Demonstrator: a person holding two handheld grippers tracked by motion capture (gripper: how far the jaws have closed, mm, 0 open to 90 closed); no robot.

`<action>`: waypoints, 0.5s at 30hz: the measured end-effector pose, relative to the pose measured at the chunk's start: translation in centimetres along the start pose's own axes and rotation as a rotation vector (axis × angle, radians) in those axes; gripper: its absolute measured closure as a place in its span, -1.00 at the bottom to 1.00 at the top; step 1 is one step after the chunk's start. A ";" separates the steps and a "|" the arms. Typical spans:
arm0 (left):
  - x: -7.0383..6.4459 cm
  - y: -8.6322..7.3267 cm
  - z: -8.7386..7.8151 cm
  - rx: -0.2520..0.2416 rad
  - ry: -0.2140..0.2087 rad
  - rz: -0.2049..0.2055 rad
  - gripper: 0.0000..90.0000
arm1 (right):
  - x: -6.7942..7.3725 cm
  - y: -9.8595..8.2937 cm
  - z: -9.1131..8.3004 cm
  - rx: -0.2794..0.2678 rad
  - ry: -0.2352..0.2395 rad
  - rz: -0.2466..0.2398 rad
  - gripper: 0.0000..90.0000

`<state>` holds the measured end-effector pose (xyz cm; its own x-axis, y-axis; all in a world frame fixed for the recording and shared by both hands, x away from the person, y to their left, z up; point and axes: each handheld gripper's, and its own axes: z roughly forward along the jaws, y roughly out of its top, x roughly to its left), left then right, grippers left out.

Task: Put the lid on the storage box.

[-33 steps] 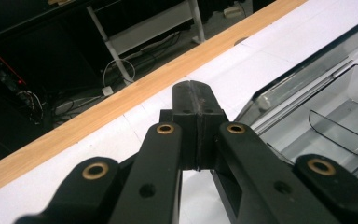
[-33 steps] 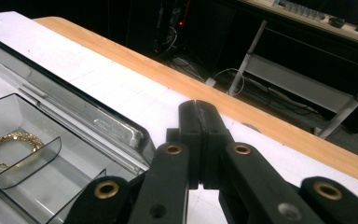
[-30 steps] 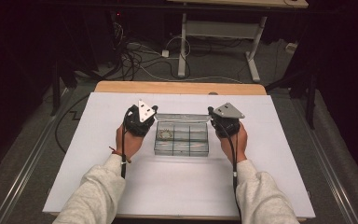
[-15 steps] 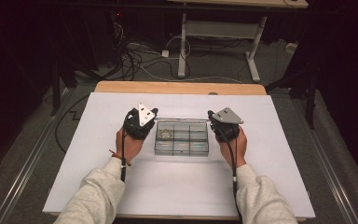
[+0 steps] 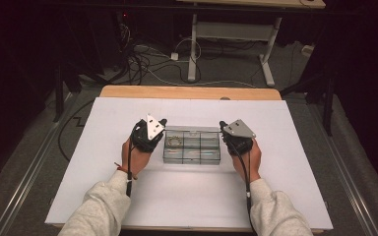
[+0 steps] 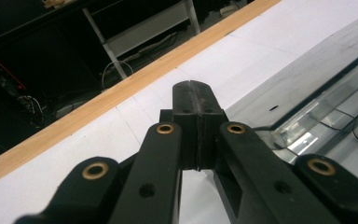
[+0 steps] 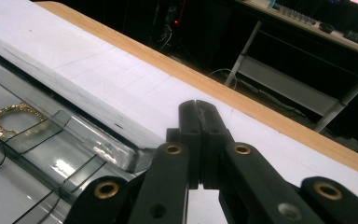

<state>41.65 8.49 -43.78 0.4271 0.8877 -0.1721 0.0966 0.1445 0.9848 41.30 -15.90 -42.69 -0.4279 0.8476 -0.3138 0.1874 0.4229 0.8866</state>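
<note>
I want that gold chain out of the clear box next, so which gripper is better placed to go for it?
Probably left: the gold chain lies in the clear box compartment nearest the left gripper. The right gripper sits at the opposite end.

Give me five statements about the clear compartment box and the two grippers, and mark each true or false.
1. The clear compartment box sits between the left gripper and the right gripper. True.
2. The left gripper's jaws are wide open. False: they are pressed together.
3. A gold chain lies in one compartment. True.
4. The box stands on the bare wooden strip. False: it is on the white table surface.
5. The right gripper's jaws are shut. True.
</note>
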 end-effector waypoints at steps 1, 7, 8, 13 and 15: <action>0.0 0.0 -0.1 0.003 0.000 0.005 0.94 | 0.0 0.0 0.0 0.000 -0.001 -0.001 1.00; 0.0 -0.3 -0.2 0.009 -0.003 0.004 0.95 | 0.2 -0.3 -0.2 0.000 -0.003 -0.004 1.00; 0.0 -0.3 -0.2 0.007 -0.003 0.003 0.95 | 0.2 -0.3 -0.2 -0.001 -0.003 -0.003 1.00; 0.0 -0.4 -0.2 0.007 -0.001 0.003 0.95 | 0.3 -0.5 -0.3 -0.002 -0.005 -0.005 1.00; 0.0 -0.4 -0.2 0.006 -0.002 0.000 0.95 | 0.3 -0.5 -0.3 -0.003 -0.006 -0.006 1.00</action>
<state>41.43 8.51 -44.15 0.4287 0.8870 -0.1718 0.1016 0.1416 0.9847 40.80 -15.94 -43.08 -0.4236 0.8470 -0.3212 0.1825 0.4271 0.8856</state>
